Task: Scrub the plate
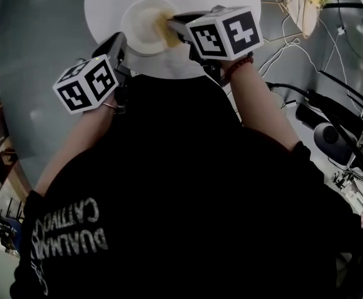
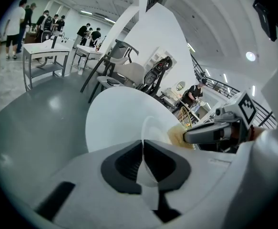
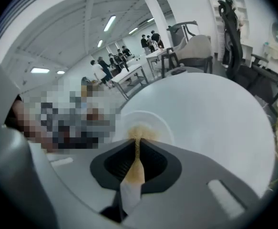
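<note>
head view, plate: a white plate (image 1: 145, 23) lies flat on the round white surface (image 1: 106, 5), toward the edge nearest the person.
head view, left gripper: the left gripper (image 1: 120, 42) meets the plate at its near left rim; its marker cube (image 1: 86, 83) sits further back from the plate.
head view, right gripper: the right gripper (image 1: 178, 27) reaches over the plate's right side with a tan pad (image 1: 166, 30) at its tip, and the pad lies on the plate.
head view, cables: cables (image 1: 293, 48) trail on the floor to the right of the plate, off the surface.
left gripper view, fingers: the dark fingers (image 2: 124, 163) of the left gripper (image 2: 143, 149) are closed on the thin rim of the plate (image 2: 153, 132), which runs up between them.
left gripper view, pad: the tan pad (image 2: 177, 136) lies on the plate's right part, with the right gripper (image 2: 191, 136) just behind it.
left gripper view, surface: the surface (image 2: 115, 113) spreads out beyond and left of the plate.
right gripper view, fingers: the right gripper (image 3: 137, 149) is clamped on the tan pad (image 3: 138, 133), a thin strip squeezed between the fingers and fanning out at their tips.
right gripper view, plate: the plate (image 3: 153, 123) lies directly beyond the pad, which touches it.
right gripper view, surface: the surface (image 3: 210, 113) stretches away right of the plate, and an office chair (image 3: 231, 27) stands well beyond it.
</note>
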Motion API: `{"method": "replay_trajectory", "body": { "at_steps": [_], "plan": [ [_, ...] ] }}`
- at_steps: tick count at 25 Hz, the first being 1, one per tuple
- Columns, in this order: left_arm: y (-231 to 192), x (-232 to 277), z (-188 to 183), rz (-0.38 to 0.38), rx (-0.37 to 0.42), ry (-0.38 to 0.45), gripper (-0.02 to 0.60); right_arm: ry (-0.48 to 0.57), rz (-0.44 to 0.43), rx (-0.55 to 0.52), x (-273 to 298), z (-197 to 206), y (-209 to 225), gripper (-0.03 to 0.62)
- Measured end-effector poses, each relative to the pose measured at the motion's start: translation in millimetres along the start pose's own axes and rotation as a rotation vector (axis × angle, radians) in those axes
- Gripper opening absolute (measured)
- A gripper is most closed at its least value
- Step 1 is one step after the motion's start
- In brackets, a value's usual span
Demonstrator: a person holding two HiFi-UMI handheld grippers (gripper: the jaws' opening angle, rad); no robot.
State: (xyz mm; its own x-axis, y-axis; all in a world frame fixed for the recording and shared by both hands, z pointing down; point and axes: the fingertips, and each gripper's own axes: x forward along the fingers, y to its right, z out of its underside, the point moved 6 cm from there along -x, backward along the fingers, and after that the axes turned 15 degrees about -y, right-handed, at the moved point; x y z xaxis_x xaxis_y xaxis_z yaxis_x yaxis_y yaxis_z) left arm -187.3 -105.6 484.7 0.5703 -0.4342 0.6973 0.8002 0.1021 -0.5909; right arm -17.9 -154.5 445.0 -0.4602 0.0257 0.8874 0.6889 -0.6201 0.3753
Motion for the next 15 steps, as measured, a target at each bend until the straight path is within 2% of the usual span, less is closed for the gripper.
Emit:
{"method": "replay_trajectory", "body": {
  "at_steps": [2, 4, 8, 15],
  "plan": [
    [1, 0, 3, 0.0, 0.003, 0.003, 0.015, 0.007, -0.116, -0.028, 10, -3, -25, 0.038],
    [2, 2, 5, 0.011, 0.011, -0.012, 0.015, -0.029, -0.163, -0.061, 26, -1, -44, 0.038],
    [5, -1, 9, 0.005, 0.039, -0.04, 0.014, -0.13, -0.104, -0.137, 50, 13, -56, 0.038],
    [2, -4, 18, -0.026, 0.005, -0.007, 0.014, -0.17, -0.013, -0.074, 49, 35, -37, 0.038]
  ]
}}
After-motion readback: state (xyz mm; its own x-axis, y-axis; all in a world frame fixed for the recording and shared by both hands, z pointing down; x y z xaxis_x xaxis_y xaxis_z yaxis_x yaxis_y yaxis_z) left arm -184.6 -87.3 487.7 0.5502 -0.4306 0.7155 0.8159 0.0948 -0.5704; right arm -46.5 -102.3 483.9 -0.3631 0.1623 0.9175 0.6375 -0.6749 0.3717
